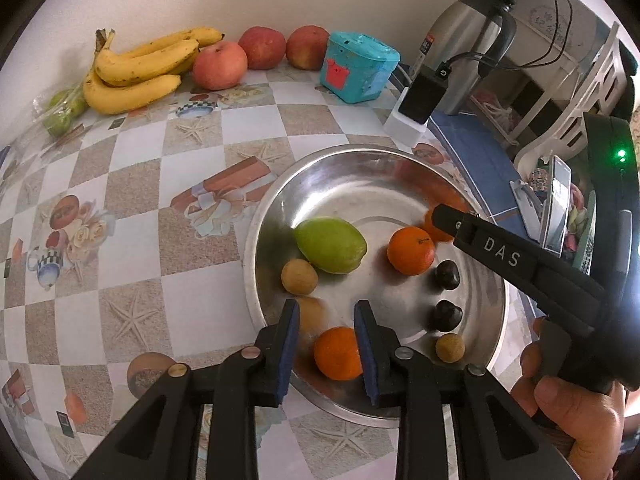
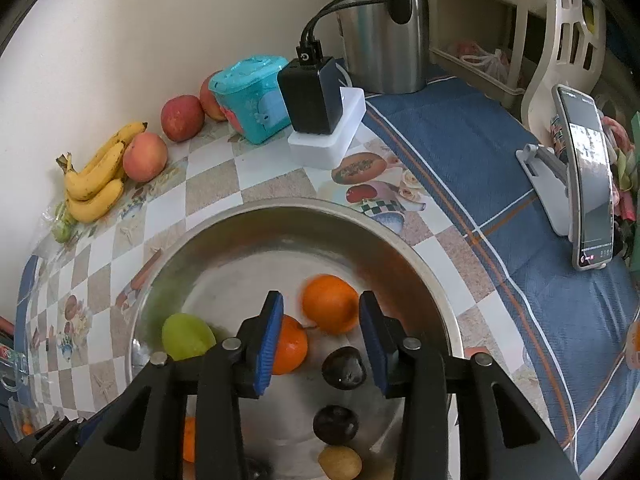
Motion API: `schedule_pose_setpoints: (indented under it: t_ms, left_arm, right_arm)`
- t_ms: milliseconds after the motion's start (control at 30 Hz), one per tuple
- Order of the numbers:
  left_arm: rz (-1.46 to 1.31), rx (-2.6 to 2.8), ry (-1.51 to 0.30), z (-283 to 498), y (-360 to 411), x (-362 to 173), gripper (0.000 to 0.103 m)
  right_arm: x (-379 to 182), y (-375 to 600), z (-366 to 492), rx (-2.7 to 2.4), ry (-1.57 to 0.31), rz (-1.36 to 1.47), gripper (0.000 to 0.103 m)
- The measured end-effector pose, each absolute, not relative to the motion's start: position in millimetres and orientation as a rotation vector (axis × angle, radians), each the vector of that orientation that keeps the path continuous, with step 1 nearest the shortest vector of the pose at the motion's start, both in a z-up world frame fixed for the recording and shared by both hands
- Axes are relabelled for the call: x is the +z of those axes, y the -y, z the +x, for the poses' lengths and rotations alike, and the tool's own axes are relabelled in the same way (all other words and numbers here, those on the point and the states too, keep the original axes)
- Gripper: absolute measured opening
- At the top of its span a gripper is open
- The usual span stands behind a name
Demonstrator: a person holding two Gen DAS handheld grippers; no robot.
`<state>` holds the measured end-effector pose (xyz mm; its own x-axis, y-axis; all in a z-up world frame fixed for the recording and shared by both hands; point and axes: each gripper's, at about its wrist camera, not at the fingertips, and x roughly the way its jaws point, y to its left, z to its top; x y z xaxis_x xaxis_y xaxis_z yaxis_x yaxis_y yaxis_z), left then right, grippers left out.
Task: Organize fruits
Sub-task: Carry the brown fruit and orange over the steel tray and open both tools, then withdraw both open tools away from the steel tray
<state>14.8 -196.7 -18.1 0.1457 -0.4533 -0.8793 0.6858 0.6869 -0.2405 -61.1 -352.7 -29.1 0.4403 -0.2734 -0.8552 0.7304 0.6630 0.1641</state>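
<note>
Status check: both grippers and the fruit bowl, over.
Left gripper open over the round steel bowl, small orange loose between its pads. Right gripper open, empty, above dark plum. Nothing blocking.

A silver metal bowl (image 1: 280, 200) holds a green fruit (image 1: 330, 244), orange mandarins (image 1: 411, 250), dark purple plums (image 1: 447, 275) and tan longans (image 1: 299, 277). The tablecloth (image 1: 140, 200) shows beige-and-white checks with starfish. At the upper left of the frame lie yellow bananas (image 1: 136, 68) and red apples (image 1: 262, 48), beside a turquoise box (image 1: 358, 66).
</note>
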Motion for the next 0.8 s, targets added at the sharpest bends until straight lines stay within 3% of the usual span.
schedule_pose_setpoints:
  t_ms: [300, 700, 800]
  left_arm:
    - [0.191, -0.801, -1.166, 25.1, 188.1, -9.1, 0.036]
    - [0.104, -0.531, -1.197, 64.9, 137.5, -14.7, 0.057]
    - [0.095, -0.477, -1.207, 72.1, 124.9, -17.6, 0.058]
  right_arm:
    - [-8.2, 343.2, -59.6, -0.656, -0.895, 0.537, 0.046]
    - [-2.8, 307.1, -49.7, -0.599, -1.015, 0.49, 0.045]
    - [-3.4, 296.0, -47.7, -0.565, -1.039, 0.506, 0.045]
